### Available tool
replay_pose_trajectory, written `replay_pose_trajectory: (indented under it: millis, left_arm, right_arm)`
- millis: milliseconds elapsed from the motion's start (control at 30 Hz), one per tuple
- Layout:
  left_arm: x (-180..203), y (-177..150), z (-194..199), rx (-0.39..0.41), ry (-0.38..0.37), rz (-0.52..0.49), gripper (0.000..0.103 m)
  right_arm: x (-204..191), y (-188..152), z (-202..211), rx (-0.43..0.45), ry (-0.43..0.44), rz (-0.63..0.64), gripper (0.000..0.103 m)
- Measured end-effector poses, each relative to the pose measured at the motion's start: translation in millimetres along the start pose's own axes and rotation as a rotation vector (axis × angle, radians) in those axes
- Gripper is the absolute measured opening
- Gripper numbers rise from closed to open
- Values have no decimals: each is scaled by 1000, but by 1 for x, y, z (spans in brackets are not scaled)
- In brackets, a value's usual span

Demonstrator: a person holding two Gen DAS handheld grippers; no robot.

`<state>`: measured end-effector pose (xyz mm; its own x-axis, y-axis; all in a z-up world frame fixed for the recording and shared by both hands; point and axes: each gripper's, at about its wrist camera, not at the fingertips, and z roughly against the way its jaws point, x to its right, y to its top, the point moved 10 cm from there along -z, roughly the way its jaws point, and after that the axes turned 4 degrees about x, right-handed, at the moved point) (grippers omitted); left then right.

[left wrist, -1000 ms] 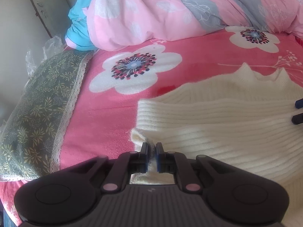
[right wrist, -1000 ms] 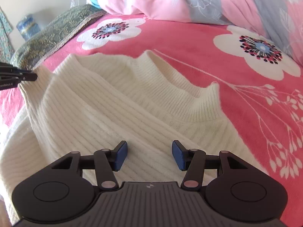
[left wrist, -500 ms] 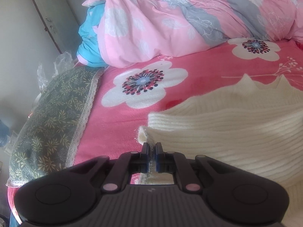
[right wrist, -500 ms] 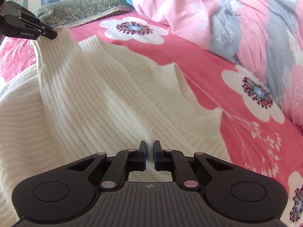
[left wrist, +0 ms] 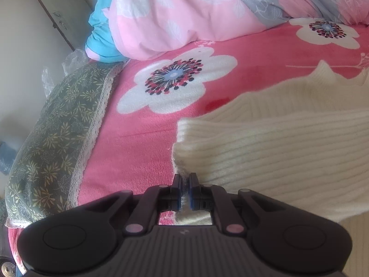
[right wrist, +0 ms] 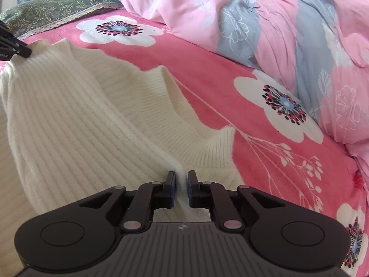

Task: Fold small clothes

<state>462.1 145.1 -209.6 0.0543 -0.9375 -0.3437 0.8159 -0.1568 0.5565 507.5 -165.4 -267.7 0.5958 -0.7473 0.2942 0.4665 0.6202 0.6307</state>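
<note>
Pink bedsheet; sweater partly cropped

A cream ribbed knit sweater is lying spread over a pink flowered bedsheet, its ribbed collar standing open toward the quilt side. One folded edge is lifting off the sheet at the left, and a pinch of knit is bunching near the collar.

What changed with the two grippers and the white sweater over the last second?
The right gripper, open over the sweater a second ago, closed and now pinches a fold just below the collar. The left gripper lifted its sweater edge slightly, then lowered it again. Unchanged: the left gripper stays shut on that edge, and the sweater still lies on the pink flowered bedsheet.
</note>
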Motion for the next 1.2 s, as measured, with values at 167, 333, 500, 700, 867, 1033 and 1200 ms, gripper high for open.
replay_pose_trajectory:
  millis: [167,333,500,700,867,1033,1200]
  left_arm:
    - [-9,6,25,40,-10,-2,11]
    - [-6,15,56,108,-52,-19,18]
    - [20,-17,35,-56,-97,-31,44]
    - [4,-38,77,-73,-141,106,72]
    - [-13,-60,145,1,-142,87,80]
    - [-23,-112,189,-15,-183,158,81]
    - [-30,-184,203,-121,-275,311,82]
  right_arm:
    - [58,8,35,69,-10,-276,103]
    - [108,-10,90,104,202,-632,103]
    - [75,-73,58,-223,215,-640,103]
    - [74,-82,104,-141,173,-733,103]
    - [91,-100,215,102,174,-851,103]
    - [58,-150,281,248,222,-1045,103]
    - [8,-207,296,228,203,-1180,103]
